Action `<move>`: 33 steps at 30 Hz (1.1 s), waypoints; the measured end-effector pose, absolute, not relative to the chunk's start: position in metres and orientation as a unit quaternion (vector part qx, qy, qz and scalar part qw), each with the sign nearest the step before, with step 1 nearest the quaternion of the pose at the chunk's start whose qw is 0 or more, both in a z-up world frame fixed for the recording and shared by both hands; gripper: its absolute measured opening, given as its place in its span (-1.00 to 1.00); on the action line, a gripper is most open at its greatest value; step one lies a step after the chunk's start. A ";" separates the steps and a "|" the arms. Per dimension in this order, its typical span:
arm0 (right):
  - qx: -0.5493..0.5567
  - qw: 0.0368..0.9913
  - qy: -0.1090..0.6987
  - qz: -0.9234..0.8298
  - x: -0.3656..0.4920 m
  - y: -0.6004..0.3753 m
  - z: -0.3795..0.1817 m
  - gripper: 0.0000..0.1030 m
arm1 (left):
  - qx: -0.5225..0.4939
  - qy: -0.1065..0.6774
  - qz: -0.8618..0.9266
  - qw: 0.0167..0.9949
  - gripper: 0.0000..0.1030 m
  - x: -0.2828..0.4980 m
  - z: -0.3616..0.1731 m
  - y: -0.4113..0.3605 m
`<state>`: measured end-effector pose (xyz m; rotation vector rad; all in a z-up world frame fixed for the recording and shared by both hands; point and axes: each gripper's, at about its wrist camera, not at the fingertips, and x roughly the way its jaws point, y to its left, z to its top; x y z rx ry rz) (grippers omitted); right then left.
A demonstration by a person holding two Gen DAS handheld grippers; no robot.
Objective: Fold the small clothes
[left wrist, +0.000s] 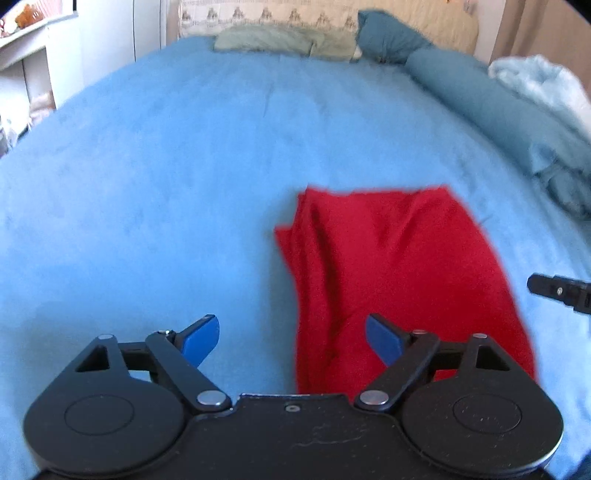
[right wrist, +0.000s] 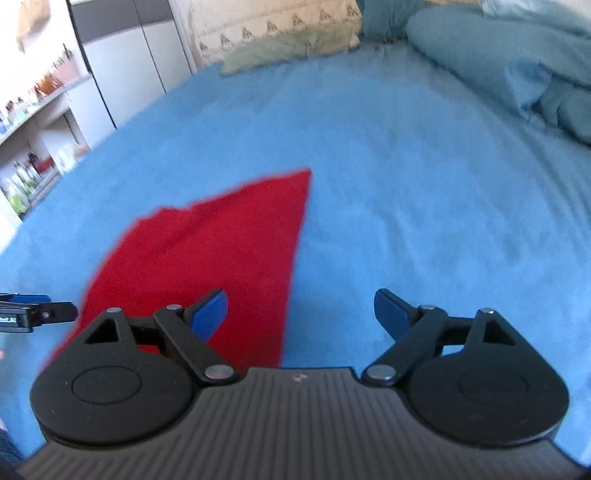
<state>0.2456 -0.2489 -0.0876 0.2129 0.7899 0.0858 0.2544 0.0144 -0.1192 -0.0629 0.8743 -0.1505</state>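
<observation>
A red cloth (left wrist: 399, 273) lies folded and flat on the blue bedspread (left wrist: 166, 166), with creases along its left side. My left gripper (left wrist: 291, 339) hangs open over the cloth's near left edge, its blue pads (left wrist: 201, 339) wide apart and holding nothing. In the right wrist view the same red cloth (right wrist: 207, 254) spreads to the left, ending in a far corner. My right gripper (right wrist: 300, 314) is open above the cloth's right edge, nothing between its pads. Each gripper's tip shows at the edge of the other's view: the right gripper (left wrist: 561, 291) and the left gripper (right wrist: 37, 314).
A rolled teal duvet (left wrist: 498, 110) and a pale fluffy blanket (left wrist: 546, 88) lie along the bed's right side. A green pillow (left wrist: 284, 42) and a patterned pillow (right wrist: 273, 26) sit at the head. White shelves with bottles (right wrist: 33, 122) and a wardrobe (right wrist: 133, 62) stand left of the bed.
</observation>
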 end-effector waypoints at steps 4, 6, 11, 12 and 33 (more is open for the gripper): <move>0.083 0.932 0.350 0.042 0.212 -0.237 -0.026 1.00 | -0.030 0.373 -0.063 0.925 0.79 0.216 -0.056 0.011; 0.076 0.936 0.342 0.036 0.192 -0.229 0.005 1.00 | -0.025 0.348 -0.052 0.936 0.96 0.192 -0.027 0.009; 0.064 0.946 0.317 0.002 0.131 -0.209 0.064 1.00 | -0.003 0.320 -0.019 0.947 1.00 0.132 0.016 0.007; 0.056 0.946 0.319 -0.006 0.120 -0.205 0.072 1.00 | -0.003 0.321 -0.017 0.947 1.00 0.119 0.019 0.007; 0.050 0.906 0.420 -0.034 -0.005 -0.159 0.052 1.00 | 0.036 0.370 -0.020 0.928 1.00 0.006 -0.002 -0.001</move>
